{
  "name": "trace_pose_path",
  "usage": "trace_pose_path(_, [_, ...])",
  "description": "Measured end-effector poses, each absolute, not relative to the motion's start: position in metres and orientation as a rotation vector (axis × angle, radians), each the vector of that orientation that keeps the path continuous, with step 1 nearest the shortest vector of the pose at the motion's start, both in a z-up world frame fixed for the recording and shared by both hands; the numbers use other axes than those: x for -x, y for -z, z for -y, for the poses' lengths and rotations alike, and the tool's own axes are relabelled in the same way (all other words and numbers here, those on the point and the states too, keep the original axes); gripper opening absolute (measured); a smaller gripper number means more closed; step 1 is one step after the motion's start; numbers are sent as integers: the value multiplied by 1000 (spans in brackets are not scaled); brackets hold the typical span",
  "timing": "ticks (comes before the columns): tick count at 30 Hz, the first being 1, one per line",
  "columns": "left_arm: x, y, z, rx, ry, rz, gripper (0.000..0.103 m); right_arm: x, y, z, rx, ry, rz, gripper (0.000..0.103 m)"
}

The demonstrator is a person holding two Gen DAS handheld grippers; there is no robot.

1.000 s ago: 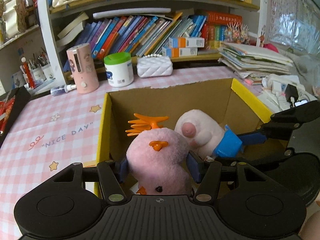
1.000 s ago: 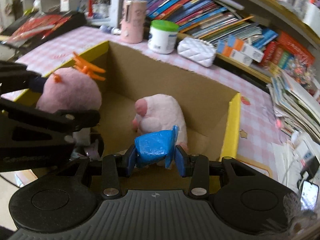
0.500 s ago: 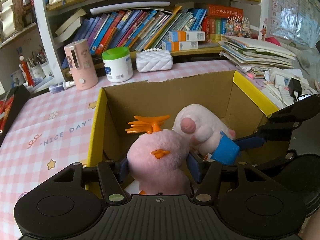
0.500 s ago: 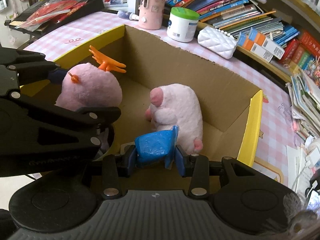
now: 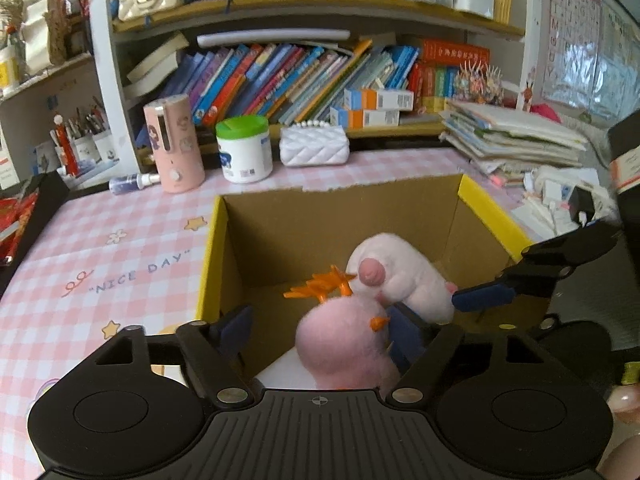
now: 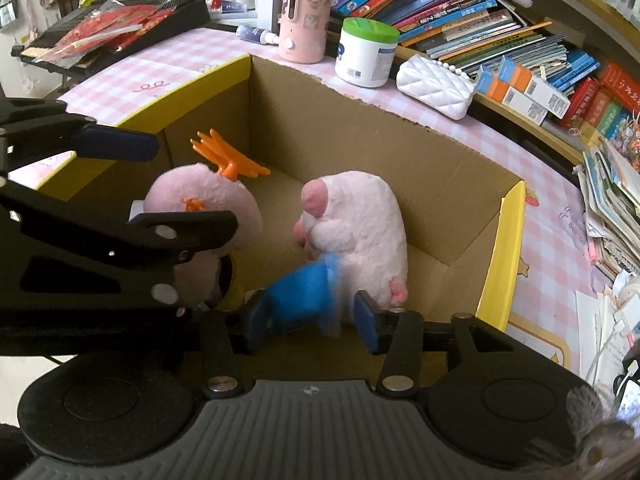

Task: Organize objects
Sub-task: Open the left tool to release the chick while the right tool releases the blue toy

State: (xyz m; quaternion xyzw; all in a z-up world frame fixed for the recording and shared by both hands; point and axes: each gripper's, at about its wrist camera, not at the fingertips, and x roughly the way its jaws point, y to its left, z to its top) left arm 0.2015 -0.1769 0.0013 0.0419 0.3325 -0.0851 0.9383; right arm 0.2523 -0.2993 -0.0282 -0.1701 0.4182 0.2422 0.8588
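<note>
An open cardboard box [image 5: 492,212] with yellow flaps stands on the pink checked table. My left gripper [image 5: 320,334] is open over the box's near left part; a pink plush with orange comb [image 5: 340,344] sits loose against its right finger. My right gripper [image 6: 312,318] is open; a blurred blue toy [image 6: 304,294] sits between its fingers, touching the left one. A pale pink plush pig [image 6: 356,232] lies inside the box [image 6: 498,248], also seen in the left wrist view [image 5: 396,276]. The pink plush [image 6: 200,208] is in the box's left part.
A pink dispenser [image 5: 173,148], a green-lidded white jar [image 5: 244,148] and a white quilted purse [image 5: 314,146] stand behind the box. Bookshelves line the back. A paper stack [image 5: 516,136] and cables lie at right. A black tray [image 6: 116,28] sits at far left.
Both grippers have opened wide. The pink plush and the blue toy have been let go and sink into the box. The box looks nearer and lower in both views.
</note>
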Motion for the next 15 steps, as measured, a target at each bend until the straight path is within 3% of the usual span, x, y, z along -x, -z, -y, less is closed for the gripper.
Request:
trace_pose_path(7, [-183,-18,173,-90,180,-614,87,-243,21,302,330,-469,-839,55])
trace_pose_path(11, [-173,-23,164,-79,157,-583,96,-234,13,306,298,-430,-814,63])
trace_pose_path(15, [-161,-27,151,-71,127,-558,98,-222,5,306,273,-369,-777,75])
